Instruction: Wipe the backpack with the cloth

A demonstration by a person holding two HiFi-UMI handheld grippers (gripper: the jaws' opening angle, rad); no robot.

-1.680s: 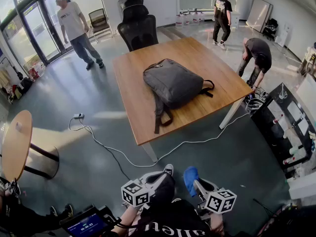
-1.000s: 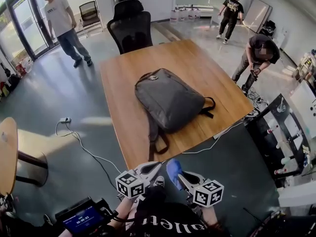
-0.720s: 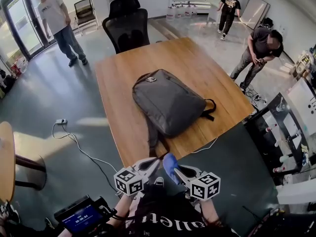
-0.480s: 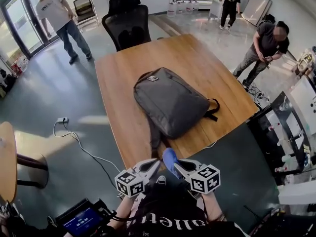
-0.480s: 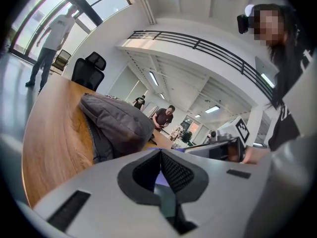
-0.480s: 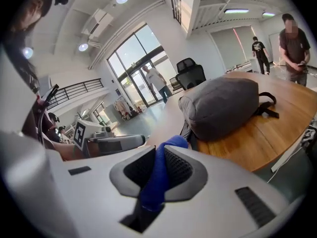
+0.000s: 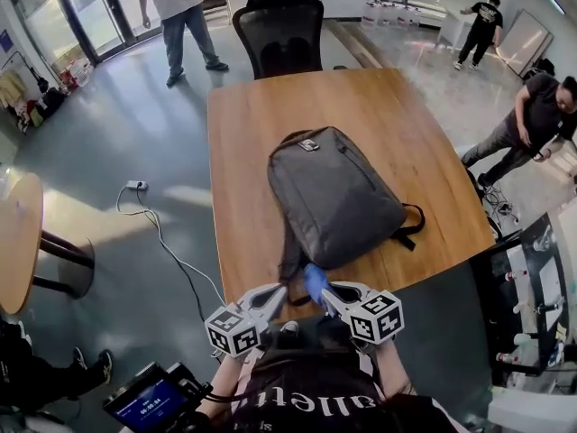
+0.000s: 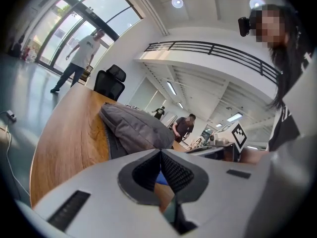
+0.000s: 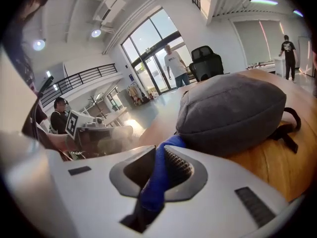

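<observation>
A grey backpack point(image 7: 335, 195) lies flat on the wooden table point(image 7: 248, 179), straps trailing toward the near edge; it also fills the right gripper view point(image 9: 233, 110) and shows in the left gripper view point(image 8: 133, 128). My right gripper point(image 7: 326, 287) is shut on a blue cloth point(image 7: 314, 280), which sticks out between the jaws point(image 9: 157, 175) just short of the backpack's near end. My left gripper point(image 7: 269, 294) hovers at the table's near edge, left of the right one, jaws shut with nothing between them point(image 8: 160, 158).
A black office chair point(image 7: 279, 34) stands at the table's far end. A power cable point(image 7: 171, 251) runs over the floor to the left, beside a round side table point(image 7: 22, 242). People stand at the back left point(image 7: 176, 7) and far right point(image 7: 536, 115). Equipment lines the right edge point(image 7: 532, 296).
I have walked up to the table; the backpack now lies close ahead. Both grippers have come over the near table edge, the cloth still held in the right one.
</observation>
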